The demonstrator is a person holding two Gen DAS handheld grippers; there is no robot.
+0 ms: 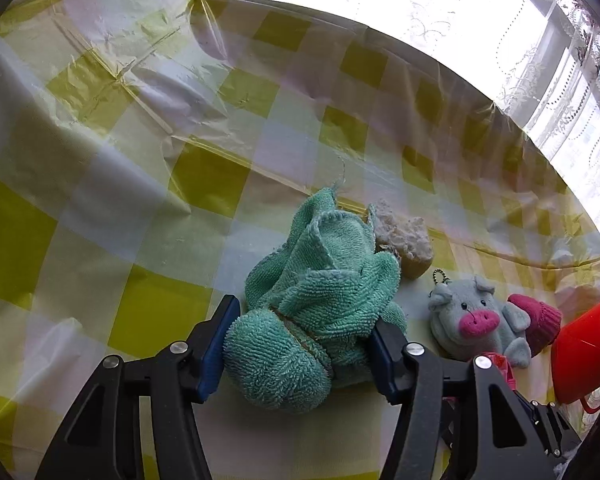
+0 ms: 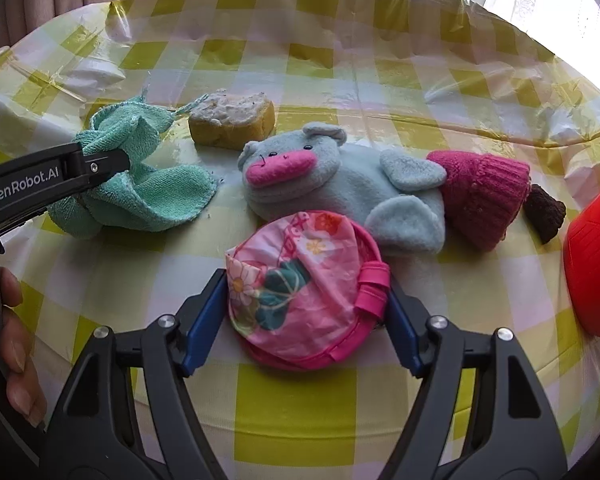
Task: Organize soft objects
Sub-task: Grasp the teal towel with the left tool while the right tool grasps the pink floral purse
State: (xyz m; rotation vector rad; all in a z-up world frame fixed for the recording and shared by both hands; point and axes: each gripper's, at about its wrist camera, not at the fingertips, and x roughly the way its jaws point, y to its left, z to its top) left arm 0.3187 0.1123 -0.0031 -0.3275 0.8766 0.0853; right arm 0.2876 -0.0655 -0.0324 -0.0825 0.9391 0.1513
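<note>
Near the table's (image 2: 300, 408) front edge, my left tool (image 1: 300, 344) clamps the green towel (image 1: 320, 292): limp, light, best bunched at its middle. My right tool (image 2: 306, 312) straddles the pink pouch (image 2: 300, 288), pad contact uncertain; slick fabric, grip its seamed rim.
</note>
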